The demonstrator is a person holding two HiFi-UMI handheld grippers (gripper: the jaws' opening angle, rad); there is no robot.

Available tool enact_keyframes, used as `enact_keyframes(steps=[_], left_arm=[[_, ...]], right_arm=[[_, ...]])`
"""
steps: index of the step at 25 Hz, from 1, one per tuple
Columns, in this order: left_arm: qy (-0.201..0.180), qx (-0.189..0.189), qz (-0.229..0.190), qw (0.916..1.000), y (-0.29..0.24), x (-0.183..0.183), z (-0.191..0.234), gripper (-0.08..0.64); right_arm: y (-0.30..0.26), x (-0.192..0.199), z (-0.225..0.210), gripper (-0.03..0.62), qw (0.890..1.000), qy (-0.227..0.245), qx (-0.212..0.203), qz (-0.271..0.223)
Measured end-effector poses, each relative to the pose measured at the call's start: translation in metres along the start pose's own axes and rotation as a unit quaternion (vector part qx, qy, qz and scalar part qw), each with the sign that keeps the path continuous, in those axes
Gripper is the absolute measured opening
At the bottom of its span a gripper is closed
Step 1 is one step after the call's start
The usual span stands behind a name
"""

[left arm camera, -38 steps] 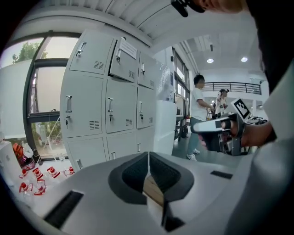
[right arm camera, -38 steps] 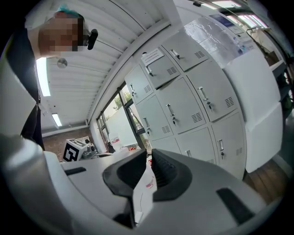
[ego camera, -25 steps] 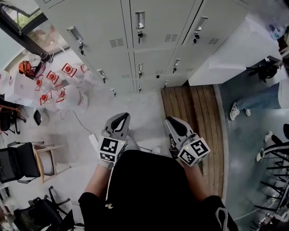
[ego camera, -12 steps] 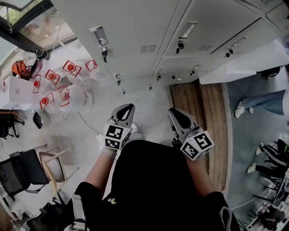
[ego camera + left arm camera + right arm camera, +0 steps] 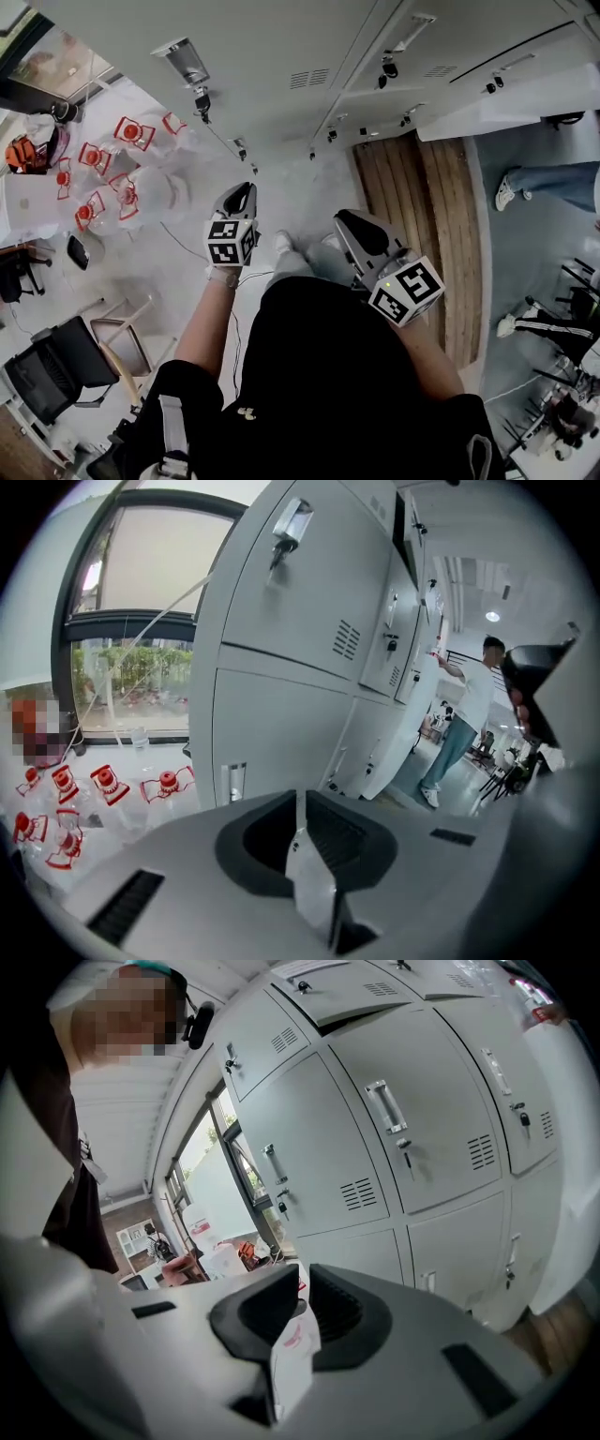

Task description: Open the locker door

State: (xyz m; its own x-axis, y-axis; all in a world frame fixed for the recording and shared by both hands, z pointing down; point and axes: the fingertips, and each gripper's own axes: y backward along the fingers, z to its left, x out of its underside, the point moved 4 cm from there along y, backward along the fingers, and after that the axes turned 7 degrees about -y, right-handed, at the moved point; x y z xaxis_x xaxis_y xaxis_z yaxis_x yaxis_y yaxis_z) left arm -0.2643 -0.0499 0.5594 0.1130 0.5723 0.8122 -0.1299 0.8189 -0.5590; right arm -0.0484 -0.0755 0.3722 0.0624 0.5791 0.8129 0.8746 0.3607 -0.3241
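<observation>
A bank of pale grey lockers [image 5: 281,47] fills the top of the head view, their doors fitted with metal handles and keys. The nearest handle [image 5: 182,60] has a key [image 5: 201,97] hanging under it. My left gripper [image 5: 238,190] is raised towards these doors, still short of them, shut and empty. In the left gripper view the handle [image 5: 292,520] stands high above the jaws [image 5: 300,829]. My right gripper [image 5: 349,225] hangs lower by my waist, shut on nothing. Its own view faces a door with a handle [image 5: 386,1105] and key [image 5: 405,1155].
A white door panel [image 5: 511,101] stands out at the right above a wooden platform [image 5: 422,216]. Several red-capped bottles [image 5: 127,136] crowd the floor at the left, near chairs [image 5: 56,366]. A cable [image 5: 183,246] runs over the floor. A person [image 5: 472,710] stands down the aisle.
The view has moved closer to the lockers and swung left. My left gripper has risen and gone forward towards the doors. The right gripper has stayed near my waist.
</observation>
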Motion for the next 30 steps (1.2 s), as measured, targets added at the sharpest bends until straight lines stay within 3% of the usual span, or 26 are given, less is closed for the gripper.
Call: enact_keyframes(steps=[7, 9, 17, 27, 30], left_arm=[[-0.003, -0.037, 0.037, 0.9986, -0.068, 0.039, 0.029, 0.038], [0.002, -0.054, 0.052, 0.9972, -0.086, 0.053, 0.041, 0.083], [0.05, -0.121, 0.119, 0.9841, -0.148, 0.109, 0.097, 0.15], [0.05, -0.115, 0.146, 0.9813, -0.186, 0.119, 0.121, 0.167], [0.046, -0.117, 0.157, 0.9795, -0.189, 0.12, 0.119, 0.125]], right_arm=[[0.012, 0.019, -0.018, 0.051, 1.0, 0.001, 0.021, 0.021], [0.015, 0.03, -0.027, 0.051, 0.999, -0.004, 0.029, 0.031], [0.033, 0.057, -0.051, 0.051, 0.996, -0.027, 0.07, 0.056], [0.04, 0.075, -0.05, 0.051, 0.991, -0.058, 0.104, 0.062], [0.041, 0.079, -0.045, 0.051, 0.99, -0.064, 0.113, 0.062]])
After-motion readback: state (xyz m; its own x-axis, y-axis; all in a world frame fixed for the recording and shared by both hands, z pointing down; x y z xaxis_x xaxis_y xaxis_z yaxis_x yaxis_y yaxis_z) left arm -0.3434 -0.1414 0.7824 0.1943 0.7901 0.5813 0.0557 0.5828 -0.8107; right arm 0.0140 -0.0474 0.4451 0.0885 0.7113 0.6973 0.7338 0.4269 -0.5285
